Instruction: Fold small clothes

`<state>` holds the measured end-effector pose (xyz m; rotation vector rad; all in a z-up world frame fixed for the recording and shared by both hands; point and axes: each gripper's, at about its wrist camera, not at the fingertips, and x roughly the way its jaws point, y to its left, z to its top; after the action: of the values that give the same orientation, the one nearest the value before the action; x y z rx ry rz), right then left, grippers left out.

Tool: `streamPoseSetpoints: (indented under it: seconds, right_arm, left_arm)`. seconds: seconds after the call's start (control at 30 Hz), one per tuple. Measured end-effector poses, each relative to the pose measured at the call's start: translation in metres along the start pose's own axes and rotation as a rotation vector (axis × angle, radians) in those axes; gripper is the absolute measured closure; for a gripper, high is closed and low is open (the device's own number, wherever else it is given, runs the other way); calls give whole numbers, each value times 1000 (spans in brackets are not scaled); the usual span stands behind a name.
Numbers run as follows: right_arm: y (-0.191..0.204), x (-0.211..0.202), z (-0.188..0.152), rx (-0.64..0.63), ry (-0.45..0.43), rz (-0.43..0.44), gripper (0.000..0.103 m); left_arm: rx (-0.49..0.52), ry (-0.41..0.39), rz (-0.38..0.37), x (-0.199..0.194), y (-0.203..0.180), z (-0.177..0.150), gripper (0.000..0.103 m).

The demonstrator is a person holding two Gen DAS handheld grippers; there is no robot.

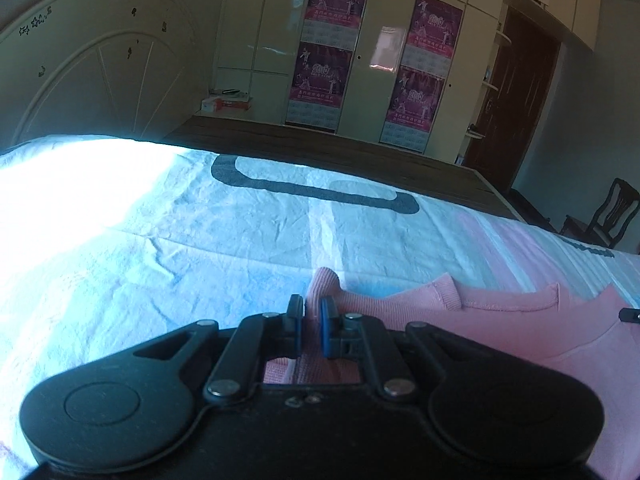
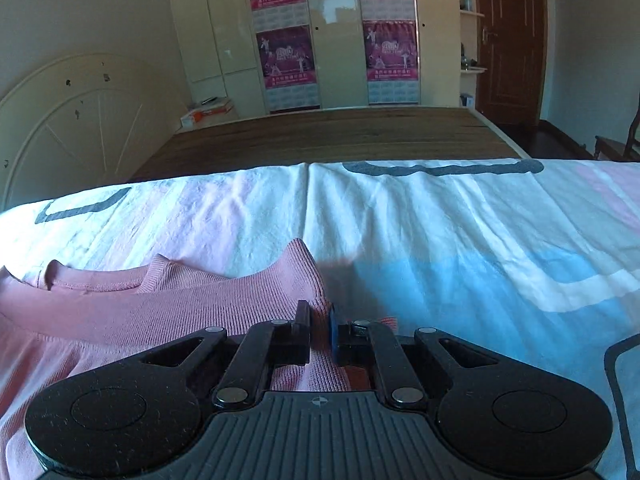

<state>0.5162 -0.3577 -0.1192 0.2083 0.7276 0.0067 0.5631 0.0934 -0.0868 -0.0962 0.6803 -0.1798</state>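
Lying flat, the ribbed pink sweater shows its neckline.

The left gripper is pitched downward, its jaws closed on a ridge of the pink sweater. The right gripper is pitched likewise, and its jaws are pinched on a raised fold of the same garment.
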Motion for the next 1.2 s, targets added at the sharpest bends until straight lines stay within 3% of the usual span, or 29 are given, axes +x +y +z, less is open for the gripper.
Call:
streamPoseSetpoints:
  seconds: [0.07, 0.13, 0.17, 0.2, 0.23, 0.27, 0.3, 0.37, 0.43, 0.5, 0.57, 0.67, 0.73, 0.77, 0.8, 0.83, 0.87, 0.9, 1.0, 1.1, 1.13, 1.2]
  right_arm:
    - [-3, 4, -4, -8, 35, -21, 95]
    - [1, 6, -2, -6, 42, -38, 95]
    - [3, 6, 1, 5, 52, -48, 86]
    - [7, 5, 5, 2, 59, -75, 79]
    - [15, -2, 9, -29, 30, -118, 57]
    - [25, -13, 8, -70, -29, -116, 48]
    - [35, -21, 8, -97, -56, -68, 48]
    - [65, -18, 6, -150, -6, 70, 48]
    - [96, -8, -2, -195, 27, 179, 49]
    - [122, 1, -8, -223, 55, 244, 49]
    - [138, 7, -14, -263, 68, 261, 49]
    - [131, 10, -17, -316, 71, 221, 48]
    - [98, 8, -14, -271, 29, 15, 48]
    - [77, 9, -12, -218, 31, -89, 48]
    - [51, 9, -11, -126, 49, -117, 48]
    - [30, 6, -7, -36, 52, -52, 48]
    - [25, 2, -5, -8, 55, -47, 49]
    - [27, -5, -3, -15, 45, -57, 49]
    - [56, -37, -9, -89, -19, 96, 49]
    - [102, -49, -30, -226, -4, 229, 49]
    - [114, -42, -37, -259, 29, 240, 49]
    - [133, -18, -55, -320, 103, 180, 48]
  left_arm:
    - [6, 81, 7, 18, 0, -5, 93]
    - [28, 60, 34, 19, -3, -5, 86]
    - [32, 55, 57, 18, -4, -5, 75]
    - [36, 46, 110, 12, -7, -3, 55]
    - [51, 14, 157, 2, -12, -2, 51]
    - [75, -41, 141, -12, -22, 0, 52]
    - [93, -57, 73, -21, -35, 1, 52]
    - [178, -29, -59, -23, -74, 0, 51]
    - [239, -3, -143, -19, -112, -7, 48]
    - [256, 31, -223, -12, -137, -18, 37]
    - [288, 53, -202, -5, -146, -29, 33]
    - [293, 52, -84, 3, -117, -40, 35]
    - [261, 37, 17, 2, -78, -41, 34]
    - [216, 38, 2, 0, -62, -40, 34]
    - [178, 43, -15, -2, -52, -36, 35]
    - [172, 43, 1, -5, -50, -34, 37]
    - [178, 38, 34, -12, -54, -31, 47]
    - [178, 25, 24, -21, -60, -28, 47]
    - [179, -31, -97, -51, -89, -35, 39]
    - [216, 21, -190, -48, -129, -52, 38]
    - [226, 58, -203, -41, -138, -59, 38]
    - [279, 112, -153, -24, -148, -74, 33]
